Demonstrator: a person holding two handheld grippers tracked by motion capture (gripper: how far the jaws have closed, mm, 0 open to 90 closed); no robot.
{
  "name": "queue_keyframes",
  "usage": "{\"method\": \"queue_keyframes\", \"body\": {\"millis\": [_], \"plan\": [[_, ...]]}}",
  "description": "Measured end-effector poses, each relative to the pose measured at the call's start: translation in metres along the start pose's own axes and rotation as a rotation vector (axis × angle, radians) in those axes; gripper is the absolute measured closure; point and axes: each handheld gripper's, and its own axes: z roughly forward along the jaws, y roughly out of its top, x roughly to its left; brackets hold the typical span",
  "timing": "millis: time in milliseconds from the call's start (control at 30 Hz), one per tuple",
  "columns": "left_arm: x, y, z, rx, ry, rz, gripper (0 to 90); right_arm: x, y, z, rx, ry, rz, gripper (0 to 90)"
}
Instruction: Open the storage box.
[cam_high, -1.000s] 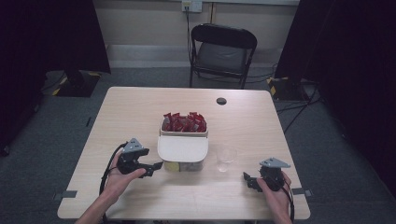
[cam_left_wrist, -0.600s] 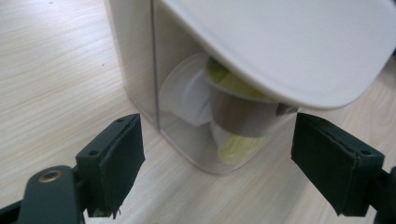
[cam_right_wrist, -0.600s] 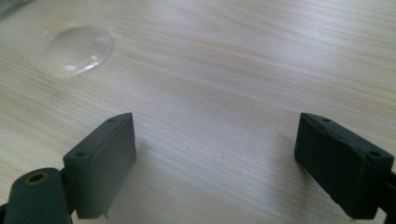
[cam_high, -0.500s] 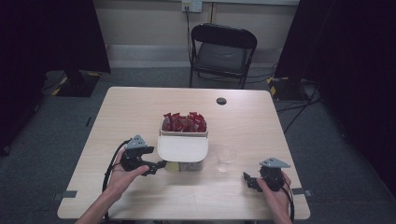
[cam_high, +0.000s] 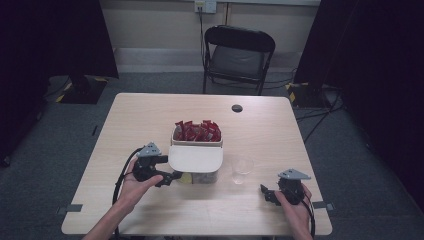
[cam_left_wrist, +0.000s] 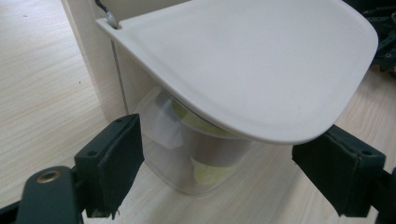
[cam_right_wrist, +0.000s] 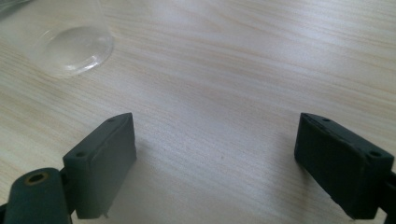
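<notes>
High view: left gripper (cam_high: 172, 178) jaws opening beside container (cam_high: 196, 159) near edge.

1. I see a pale wood tabletop (cam_high: 150, 115) with rounded corners standing on grey carpet (cam_high: 60, 150).
2. Behind it stands a black folding chair (cam_high: 239, 57), facing me.
3. The back wall (cam_high: 150, 25) is beige, with a socket (cam_high: 205, 6) and a cable hanging from it.
4. Black curtains (cam_high: 50, 40) hang at both sides.
5. Cables (cam_high: 320, 112) trail across the floor at right.
</notes>
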Motion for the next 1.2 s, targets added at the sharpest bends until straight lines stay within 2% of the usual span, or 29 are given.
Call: {"method": "queue_keyframes", "body": {"millis": [133,267,567,667,733,967,1033,1100,1200], "plan": [[0.001,0.004,-0.003,-0.022,-0.012,-0.008,16.0,0.0,0.0,0.0,0.0,0.0,0.001,12.1],[0.002,0.006,-0.005,-0.016,-0.004,-0.006,16.0,0.0,0.0,0.0,0.0,0.0,0.001,12.1],[0.003,0.008,-0.006,-0.021,-0.022,-0.007,16.5,0.0,0.0,0.0,0.0,0.0,0.001,12.1],[0.004,0.01,-0.007,-0.022,-0.015,-0.004,16.3,0.0,0.0,0.0,0.0,0.0,0.001,12.1],[0.003,0.01,-0.007,-0.034,-0.022,-0.014,16.3,0.0,0.0,0.0,0.0,0.0,0.001,12.1],[0.005,0.014,-0.009,-0.029,-0.024,-0.005,16.7,0.0,0.0,0.0,0.0,0.0,0.001,12.1],[0.004,0.014,-0.009,-0.037,-0.028,-0.014,16.7,0.0,0.0,0.0,0.0,0.0,0.001,12.1],[0.005,0.015,-0.01,-0.032,-0.02,-0.005,16.7,0.0,0.0,0.0,0.0,0.0,0.0,12.1],[0.006,0.017,-0.011,-0.042,-0.019,-0.014,16.6,0.0,0.0,0.0,0.0,0.0,0.001,12.1]]}}
